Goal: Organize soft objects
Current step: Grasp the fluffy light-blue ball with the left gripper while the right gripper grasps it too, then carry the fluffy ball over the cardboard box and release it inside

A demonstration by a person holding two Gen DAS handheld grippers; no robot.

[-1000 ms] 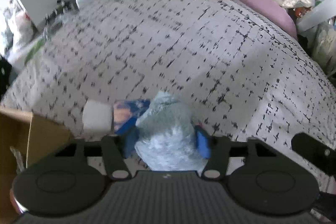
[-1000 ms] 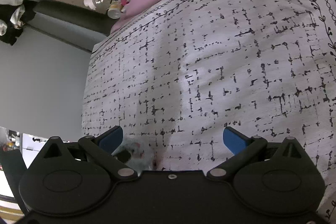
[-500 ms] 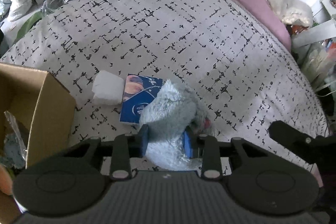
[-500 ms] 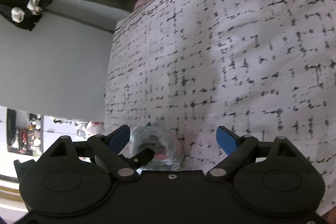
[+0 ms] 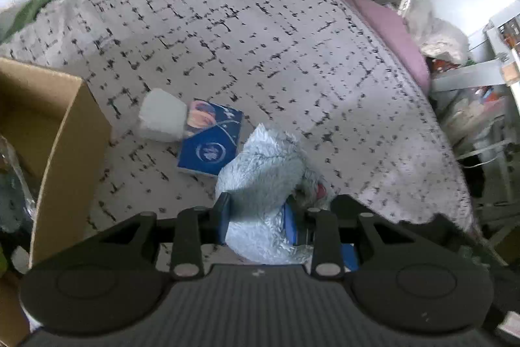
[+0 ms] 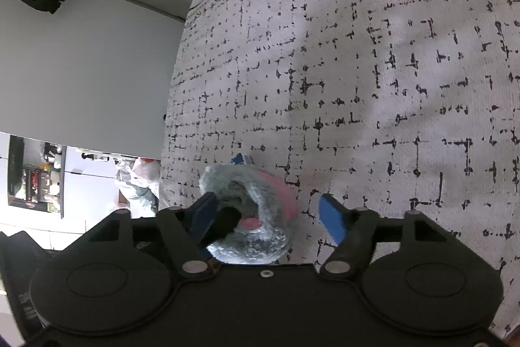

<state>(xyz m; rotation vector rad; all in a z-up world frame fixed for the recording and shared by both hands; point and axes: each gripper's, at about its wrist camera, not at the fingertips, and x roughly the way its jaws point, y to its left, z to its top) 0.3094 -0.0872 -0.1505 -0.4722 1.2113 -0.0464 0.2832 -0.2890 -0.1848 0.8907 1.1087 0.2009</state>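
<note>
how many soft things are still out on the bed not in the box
3: a fluffy grey plush clamped in the left gripper, a blue tissue pack beside it, and a white foam block near the cardboard box. Others may be hidden.

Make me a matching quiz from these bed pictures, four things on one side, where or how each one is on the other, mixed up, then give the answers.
Things:
1. fuzzy grey slipper
2. white foam block
3. cardboard box
4. right gripper

States:
A. open, nothing clamped
B. touching the blue packet
C. at the bed's left edge
D. clamped in the left gripper

Pairs: 1-D, 2-B, 3-C, 4-A
</note>
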